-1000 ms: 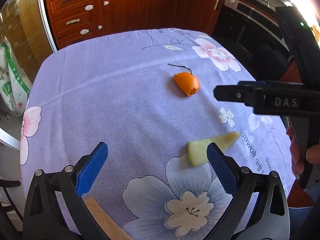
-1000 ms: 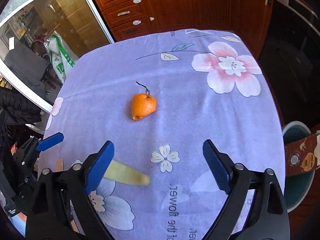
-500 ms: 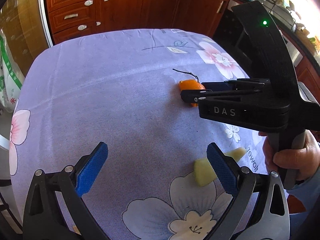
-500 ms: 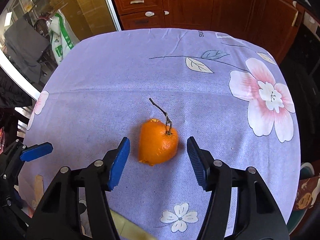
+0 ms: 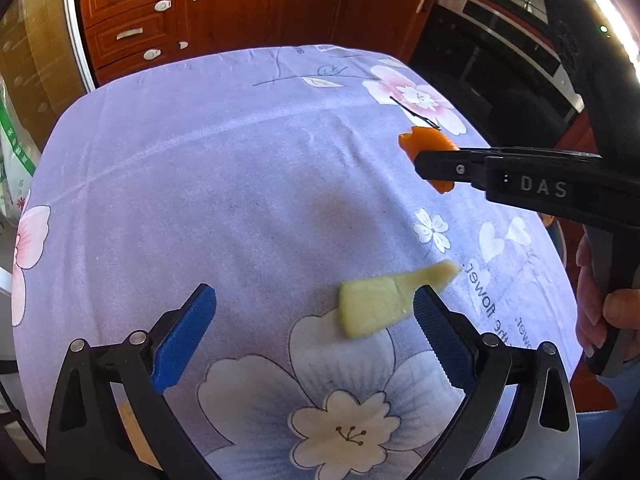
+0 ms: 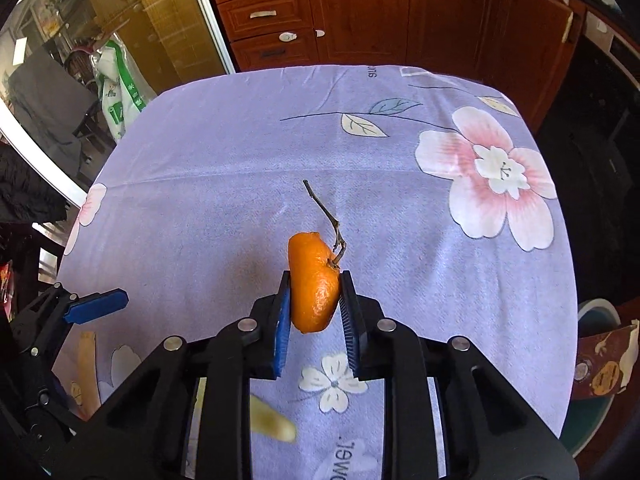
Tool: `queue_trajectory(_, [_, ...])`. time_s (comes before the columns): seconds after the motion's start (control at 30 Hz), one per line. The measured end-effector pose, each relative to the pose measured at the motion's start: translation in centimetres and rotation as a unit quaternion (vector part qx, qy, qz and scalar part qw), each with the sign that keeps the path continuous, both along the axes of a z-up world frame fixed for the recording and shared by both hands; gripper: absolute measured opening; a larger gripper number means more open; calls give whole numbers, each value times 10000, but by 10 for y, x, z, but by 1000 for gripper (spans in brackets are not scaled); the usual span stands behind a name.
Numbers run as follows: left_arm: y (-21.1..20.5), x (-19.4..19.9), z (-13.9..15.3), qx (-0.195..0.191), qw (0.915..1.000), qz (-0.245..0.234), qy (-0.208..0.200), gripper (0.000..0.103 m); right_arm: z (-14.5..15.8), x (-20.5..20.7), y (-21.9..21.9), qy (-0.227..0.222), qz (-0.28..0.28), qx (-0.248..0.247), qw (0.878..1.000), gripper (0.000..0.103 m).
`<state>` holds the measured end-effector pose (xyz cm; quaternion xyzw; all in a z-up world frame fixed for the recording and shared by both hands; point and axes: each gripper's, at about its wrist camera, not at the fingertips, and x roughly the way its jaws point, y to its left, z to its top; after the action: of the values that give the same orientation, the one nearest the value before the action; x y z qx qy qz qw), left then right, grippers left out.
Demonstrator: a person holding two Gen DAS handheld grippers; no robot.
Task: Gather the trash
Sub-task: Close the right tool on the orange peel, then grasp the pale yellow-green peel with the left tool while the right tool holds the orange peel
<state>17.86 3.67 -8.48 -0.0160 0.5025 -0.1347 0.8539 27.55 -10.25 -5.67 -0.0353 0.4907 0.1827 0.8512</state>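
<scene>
An orange peel (image 6: 314, 288) with a thin dark stem stands upright, pinched between blue fingers (image 6: 282, 322). A pale yellow-green peel strip (image 5: 384, 300) lies flat on the flowered lilac cloth.

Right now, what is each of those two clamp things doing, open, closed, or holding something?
Left gripper: open, holding nothing; a pale peel piece lies by its right finger.
Right gripper: jaws have just been closing, now shut on the orange peel.

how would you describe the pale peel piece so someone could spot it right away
Look at the lilac flowered tablecloth and its big white flower print near the open left gripper. The pale yellow-green peel strip lies flat at that flower's upper edge, by the gripper's right finger. Unlike the orange peel with its twig, it lies ungripped.
</scene>
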Motion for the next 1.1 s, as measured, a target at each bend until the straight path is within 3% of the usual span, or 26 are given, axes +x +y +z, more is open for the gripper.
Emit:
queue_trajectory(0.23, [-8,-19,-10,81,9998,-137,143,99,10,-46,-27,133,-3,334,9994,22])
queue_trajectory(0.47, [-11,-20,-10,147,9997,-94,177,99,8,-76,-19,348,258,635,9970,22])
queue_trajectory(0.9, [-25,-17,-7,99,9996,-245,130,99,-24,-69,-31,762,157,584,9953,22])
queue_trajectory(0.97, [-29,-16,-5,63,9995,-285,81,96,-25,-69,-33,760,154,613,9951,22])
queue_trajectory(1.1, [-35,-14,-5,-52,9993,-348,101,73,-27,-68,-34,781,170,693,9944,22])
